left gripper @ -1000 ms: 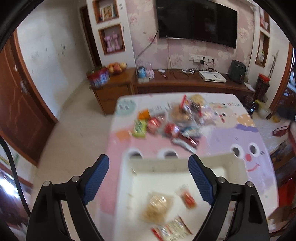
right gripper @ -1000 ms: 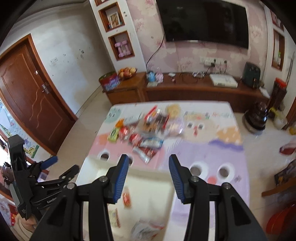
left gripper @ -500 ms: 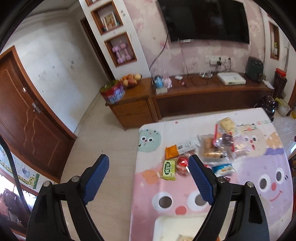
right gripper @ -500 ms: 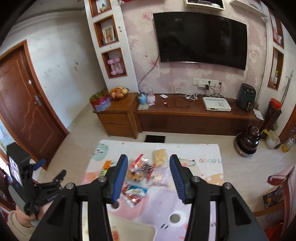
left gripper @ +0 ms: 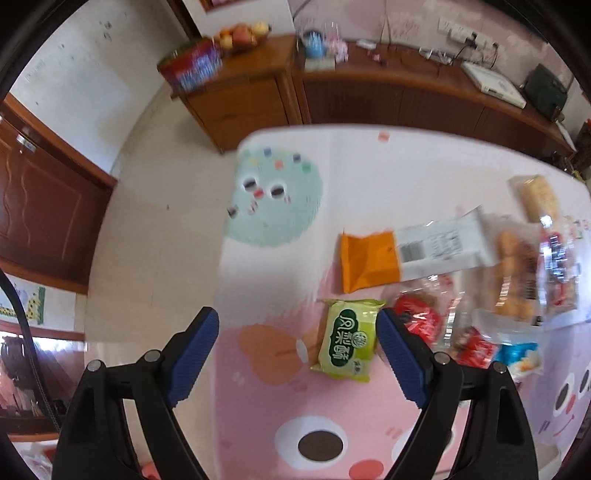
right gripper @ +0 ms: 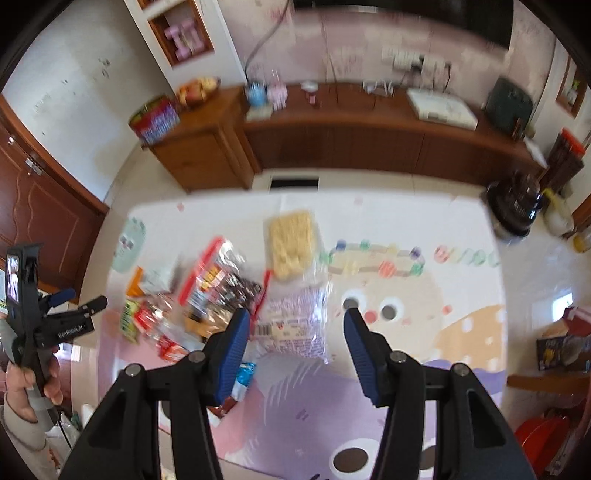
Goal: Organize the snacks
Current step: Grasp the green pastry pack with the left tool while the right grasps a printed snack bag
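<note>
Counter (left gripper: 280, 413) under cartoon cloth; snack packets (right gripper: 221, 291) cluster centre-left, wooden sideboard (right gripper: 332, 144) beyond. Bare cloth lower right. Left tool (left gripper: 295, 347) released; right tool (right gripper: 293, 339) released, jaws just widening, empty.

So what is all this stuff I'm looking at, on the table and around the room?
Table cover: one, pink, white and lilac cartoon print, under everything.
Green snack pack: one, left edge of the pile.
Orange packet: one, just beyond the green one.
Barcode wrapper: one, white, right of the orange packet.
Red wrappers: a few, blurred, right of the green pack.
Pale cracker pack: one, far side of the pile.
Clear printed bag: one, lying ahead of the right gripper.
Wooden cabinet: one, brown, along the far wall.
Fruit bowl: one, on the cabinet.
Left gripper: black, blue pads, open, empty.
Right gripper: same, open, empty.
Hand: one, holding the left gripper.
</note>
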A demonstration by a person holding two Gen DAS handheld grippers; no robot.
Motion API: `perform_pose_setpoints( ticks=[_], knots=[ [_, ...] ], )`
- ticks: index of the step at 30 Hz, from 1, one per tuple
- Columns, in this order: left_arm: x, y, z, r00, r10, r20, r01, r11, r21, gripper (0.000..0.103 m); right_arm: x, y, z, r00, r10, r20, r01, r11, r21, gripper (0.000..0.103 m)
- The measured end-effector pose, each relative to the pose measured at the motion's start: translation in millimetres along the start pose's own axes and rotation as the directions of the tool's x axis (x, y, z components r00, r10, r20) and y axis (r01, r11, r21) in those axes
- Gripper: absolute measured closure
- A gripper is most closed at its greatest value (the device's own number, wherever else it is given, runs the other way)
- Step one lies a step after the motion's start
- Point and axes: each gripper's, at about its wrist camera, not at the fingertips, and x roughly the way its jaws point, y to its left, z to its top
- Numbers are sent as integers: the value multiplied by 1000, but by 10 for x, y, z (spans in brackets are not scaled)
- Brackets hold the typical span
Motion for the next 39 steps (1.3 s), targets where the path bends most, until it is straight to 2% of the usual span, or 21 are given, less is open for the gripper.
perform_pose_setpoints(
  ticks=[6,10,11,17,21,26,29,34,35,37,38,39],
  knots=[
    [346,-118,-59,998,-10,-55,11,1000,28,16,509,38,-60,998,1,-68,-1,1000,-2,50],
    [444,-178,-37,998,-35,-57,37,999,31,16,728,61,-65,994,23,-106,-22,1000,13,49],
    [457,-195,-43,997,-38,-60,40,999,34,16,774,81,-73,994,2,-109,-2,1000,5,47],
    [501,-165,-28,994,-82,-71,83,996,13,16,846,179,-105,997,-25,-79,22,999,-43,29],
    [556,-101,-15,990,-112,-82,112,994,-12,16,895,234,-113,995,-63,-79,57,995,-80,23],
    [648,16,0,984,-148,-95,146,989,-30,16,911,250,-134,993,-82,-80,73,991,-110,21],
    [762,42,-21,977,-162,-137,160,987,-28,16,919,269,-144,992,-89,-88,78,989,-128,21],
    [770,80,-65,977,-181,-113,180,984,-21,17,926,274,-155,992,-90,-94,76,987,-139,21],
    [752,68,-75,977,-181,-109,180,983,-18,22,924,267,-164,991,-90,-96,76,987,-142,21],
    [713,25,-98,979,-185,-87,186,982,9,42,912,255,-177,992,-89,-94,75,987,-141,24],
    [673,-7,-110,979,-187,-77,189,982,25,62,898,242,-184,992,-90,-91,77,987,-138,29],
    [656,-29,-111,980,-184,-74,187,982,37,68,883,226,-192,992,-85,-90,72,988,-134,34]
  ],
)
